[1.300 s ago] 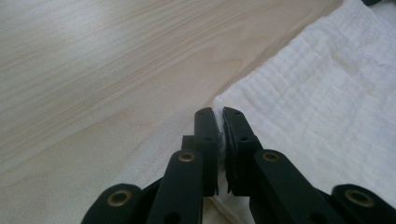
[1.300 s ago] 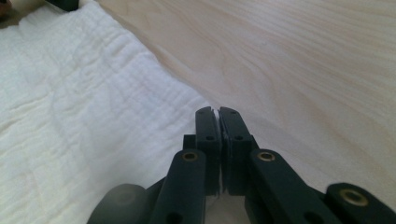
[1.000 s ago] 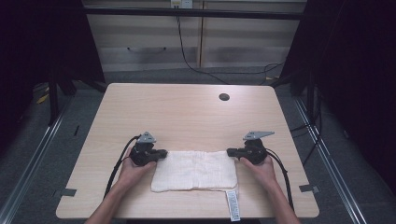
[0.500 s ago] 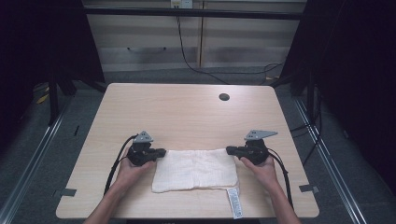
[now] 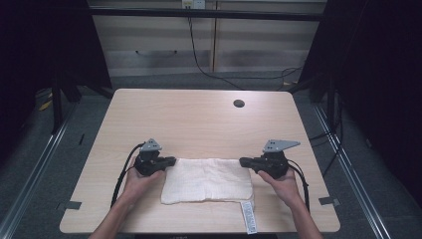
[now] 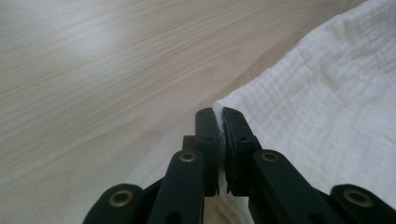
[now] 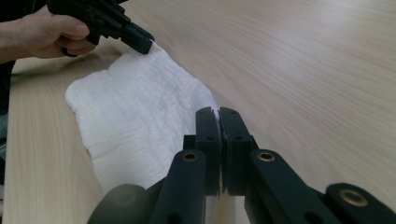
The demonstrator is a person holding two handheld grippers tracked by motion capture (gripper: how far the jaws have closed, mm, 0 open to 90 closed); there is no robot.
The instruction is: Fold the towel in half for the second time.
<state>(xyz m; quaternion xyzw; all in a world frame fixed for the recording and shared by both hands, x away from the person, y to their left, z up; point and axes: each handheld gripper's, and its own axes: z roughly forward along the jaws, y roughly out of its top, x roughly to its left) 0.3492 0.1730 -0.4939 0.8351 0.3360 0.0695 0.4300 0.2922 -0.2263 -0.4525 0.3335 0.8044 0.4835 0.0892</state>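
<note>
The white crinkled cloth [image 5: 207,180] lies folded flat, each gripper's fingers [image 6: 217,135] pinching a far corner.

A folded cloth [image 5: 208,180] lies on the near half of the bench [image 5: 199,119]. The left tool [image 5: 170,161] sits at its far left corner, the right tool [image 5: 244,162] at its far right corner. A label [image 5: 248,217] lies near the cloth's near right corner.

A white cloth [image 5: 208,180] (faint grid weave) lies on a pale wood-grain table [image 5: 199,124].
</note>
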